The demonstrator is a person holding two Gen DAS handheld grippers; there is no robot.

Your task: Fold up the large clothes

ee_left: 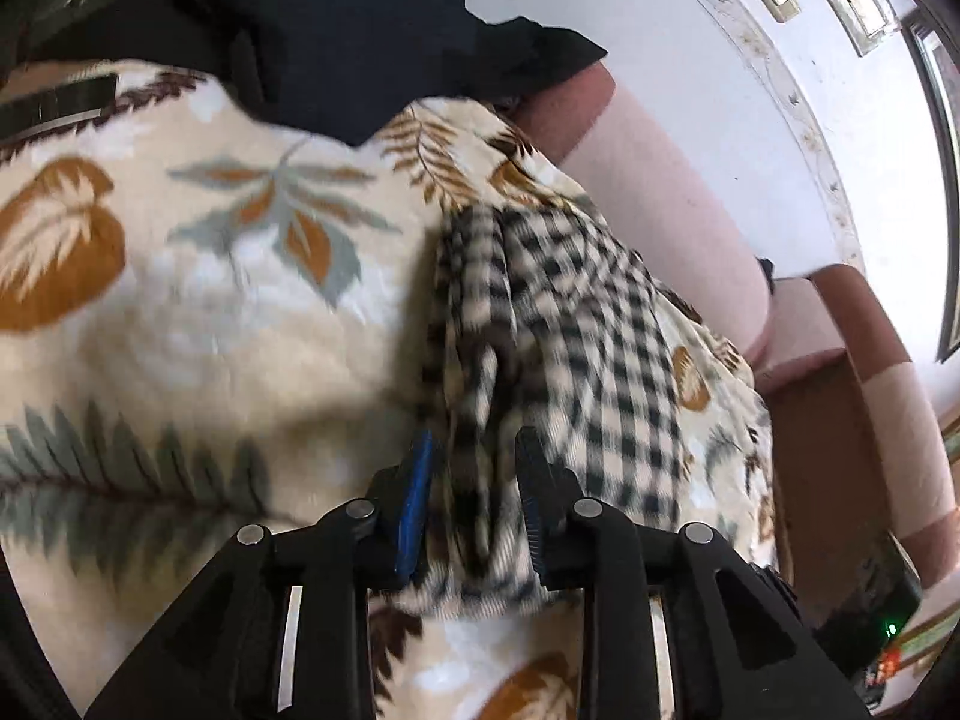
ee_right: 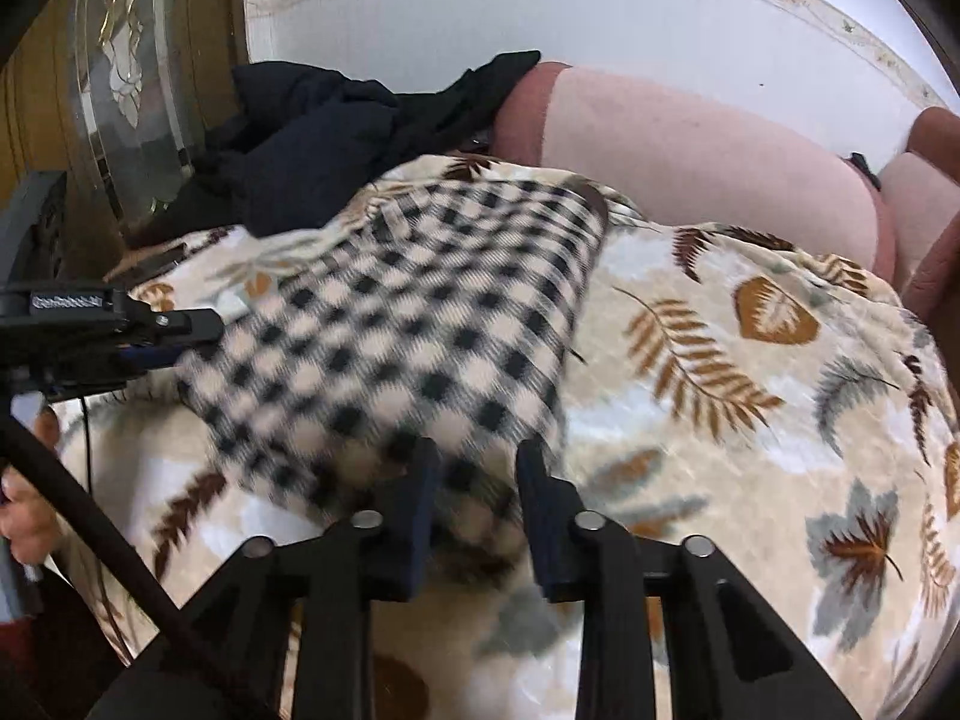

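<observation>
Checked cloth (ee_right: 408,324) between right gripper (ee_right: 474,474) fingers (leaf-print blanket (ee_right: 750,420) beneath)

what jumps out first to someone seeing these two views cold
The black-and-cream checked cloth grabs the eye first, lying on a leaf-print blanket with an edge between the jaws of both the right gripper and the left gripper. Next comes the dark garment heaped behind it, against the pink sofa back.

Black-and-cream checked garment (ee_right: 420,324) between black fingers (ee_right: 423,498); beyond them, a cream blanket (ee_right: 750,420) with brown, ochre and grey leaves.
</observation>
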